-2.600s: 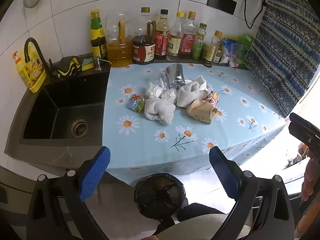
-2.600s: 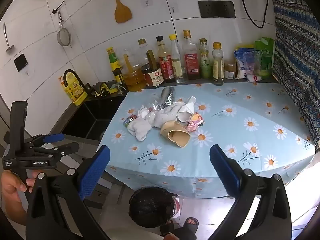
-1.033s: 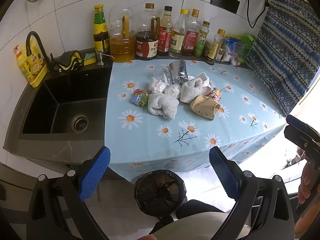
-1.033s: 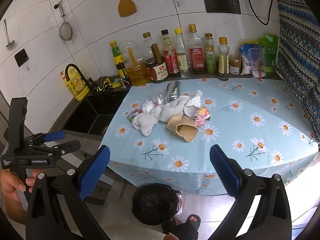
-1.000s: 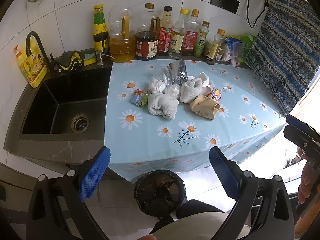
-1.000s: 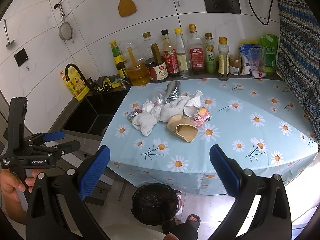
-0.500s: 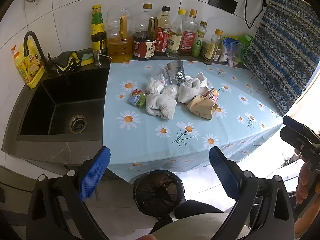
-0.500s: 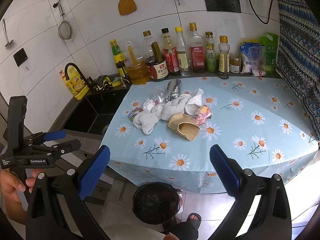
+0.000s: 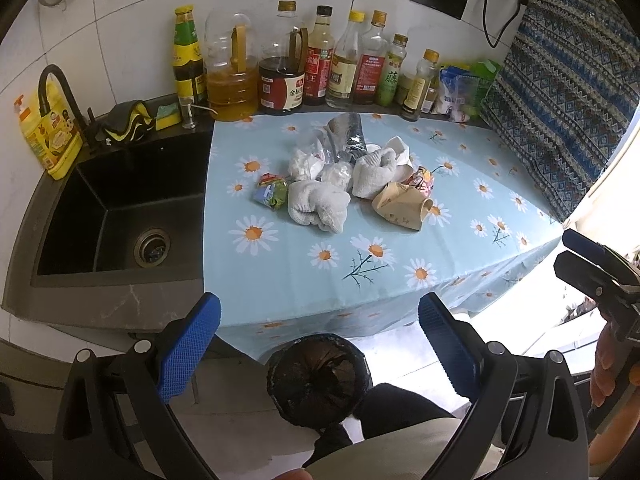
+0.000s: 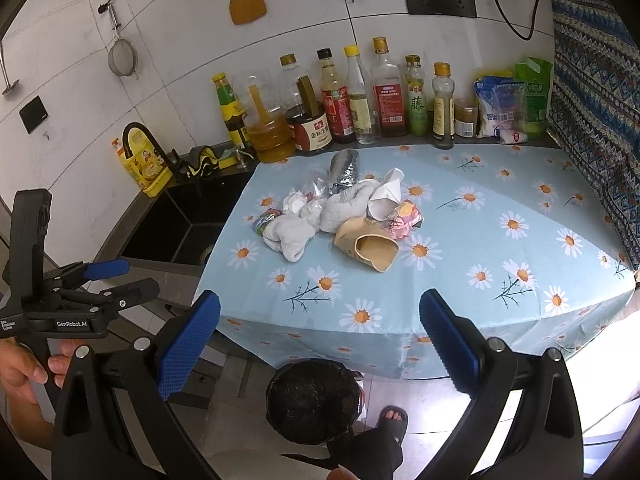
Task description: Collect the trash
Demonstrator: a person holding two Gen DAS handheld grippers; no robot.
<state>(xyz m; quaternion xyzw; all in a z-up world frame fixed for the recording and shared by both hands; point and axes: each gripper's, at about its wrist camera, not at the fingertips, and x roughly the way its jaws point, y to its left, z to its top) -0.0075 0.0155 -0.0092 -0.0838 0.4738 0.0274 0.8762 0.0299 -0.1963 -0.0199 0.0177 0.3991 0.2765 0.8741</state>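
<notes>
A pile of trash lies mid-counter on the daisy tablecloth (image 9: 312, 272): a crushed paper cup (image 9: 402, 208) (image 10: 368, 246), white crumpled cloths (image 9: 318, 210) (image 10: 290, 236), a green snack wrapper (image 9: 271, 196), a pink wrapper (image 10: 406, 214) and a silver foil bag (image 9: 346, 136) (image 10: 344, 170). A black-lined bin (image 9: 316, 380) (image 10: 314, 398) stands on the floor below the counter's front edge. My left gripper (image 9: 318, 340) is open and empty, back from the counter. My right gripper (image 10: 320, 328) is open and empty too, above the bin.
A black sink (image 9: 116, 208) lies left of the cloth. Several sauce and oil bottles (image 9: 320, 76) line the back wall, with bags (image 10: 508, 100) at the right. A patterned curtain (image 9: 560, 112) hangs at the right. The person's foot (image 10: 390, 420) is beside the bin.
Both views have shifted only slightly; the counter and trash pile sit a little lower and closer. Both grippers stay open and empty.
</notes>
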